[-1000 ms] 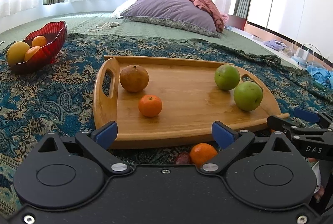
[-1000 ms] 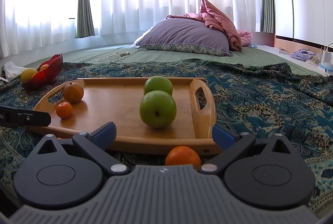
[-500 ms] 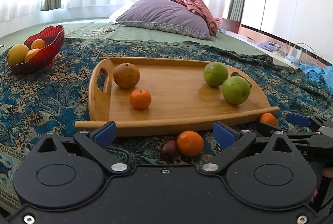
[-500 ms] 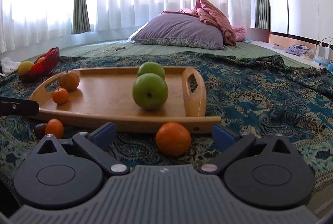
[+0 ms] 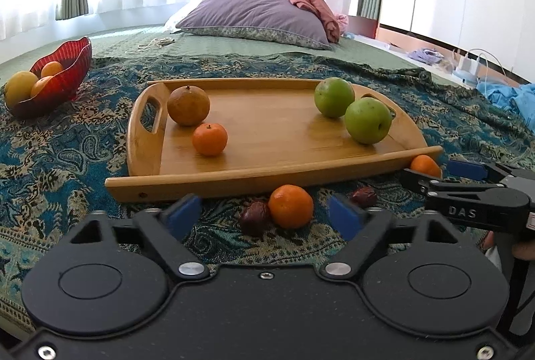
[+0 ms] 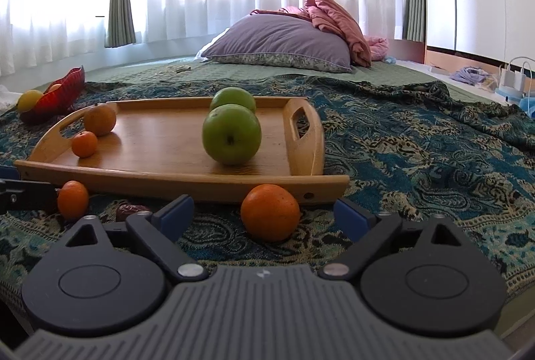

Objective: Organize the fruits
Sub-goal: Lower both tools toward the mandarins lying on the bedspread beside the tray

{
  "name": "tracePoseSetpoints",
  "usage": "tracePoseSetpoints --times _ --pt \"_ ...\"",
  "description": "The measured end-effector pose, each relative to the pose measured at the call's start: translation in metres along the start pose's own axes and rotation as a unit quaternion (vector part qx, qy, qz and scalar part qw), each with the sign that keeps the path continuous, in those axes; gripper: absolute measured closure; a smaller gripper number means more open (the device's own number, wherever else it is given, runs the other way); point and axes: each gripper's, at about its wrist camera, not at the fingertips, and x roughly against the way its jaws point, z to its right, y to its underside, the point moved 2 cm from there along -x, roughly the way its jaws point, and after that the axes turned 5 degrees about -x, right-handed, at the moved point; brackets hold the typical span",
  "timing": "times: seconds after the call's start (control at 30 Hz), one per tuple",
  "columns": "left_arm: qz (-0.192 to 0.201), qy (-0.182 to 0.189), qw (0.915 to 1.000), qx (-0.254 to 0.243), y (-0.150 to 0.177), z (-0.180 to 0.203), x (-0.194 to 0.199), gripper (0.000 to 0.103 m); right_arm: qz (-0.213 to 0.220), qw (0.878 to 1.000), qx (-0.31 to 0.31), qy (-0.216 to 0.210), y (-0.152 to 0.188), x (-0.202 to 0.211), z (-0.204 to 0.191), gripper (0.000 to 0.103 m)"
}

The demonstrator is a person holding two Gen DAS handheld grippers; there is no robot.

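A wooden tray (image 5: 274,169) lies on the patterned blanket and holds a brown fruit (image 5: 188,106), a small orange (image 5: 209,139) and two green apples (image 5: 367,121). In front of the tray lie an orange (image 5: 290,206), two dark dates (image 5: 254,217) and another orange (image 5: 424,165). My left gripper (image 5: 264,214) is open and empty, just short of the orange and date. My right gripper (image 6: 264,214) is open and empty, with an orange (image 6: 270,213) lying between its jaws ahead. The tray also shows in the right wrist view (image 6: 160,176).
A red bowl (image 5: 72,64) with yellow and orange fruit stands at the far left. A purple pillow (image 5: 254,15) and pink cloth lie at the back. The right gripper's body (image 5: 474,196) reaches in at the right of the left wrist view.
Both grippers have drawn back from the tray and sunk lower. The oranges and dates in front of the tray have come into fuller view. Nothing was grasped.
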Motion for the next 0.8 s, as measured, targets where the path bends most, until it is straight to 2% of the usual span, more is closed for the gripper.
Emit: tracePoseSetpoints --times 0.03,0.1,0.13,0.3,0.4,0.5,0.8 --pt "0.0 0.001 1.0 -0.002 0.0 0.001 0.001 0.045 -0.002 1.0 -0.001 -0.001 0.0 -0.001 0.0 0.012" --pt "0.001 0.005 0.9999 -0.009 -0.001 0.004 0.004 0.059 -0.004 1.0 0.001 -0.001 0.001 -0.002 0.0 0.017" --pt "0.0 0.01 0.9999 -0.012 -0.001 0.006 0.005 0.062 -0.004 1.0 0.002 -0.001 0.002 -0.002 -0.001 0.02" --pt "-0.014 0.047 0.9985 -0.022 0.002 0.016 0.006 0.064 -0.008 1.0 0.002 -0.002 0.003 -0.004 -0.002 0.028" --pt "-0.025 0.042 0.9984 -0.028 0.006 0.02 0.001 0.064 -0.01 1.0 0.002 -0.002 0.003 -0.005 -0.001 0.032" --pt "-0.034 0.044 0.9984 -0.014 0.007 0.019 -0.006 0.064 -0.01 1.0 0.002 -0.003 0.003 -0.005 -0.002 0.034" --pt "-0.037 0.027 0.9989 0.014 0.002 0.009 -0.027 0.064 -0.01 1.0 0.001 -0.003 0.003 -0.006 -0.002 0.035"
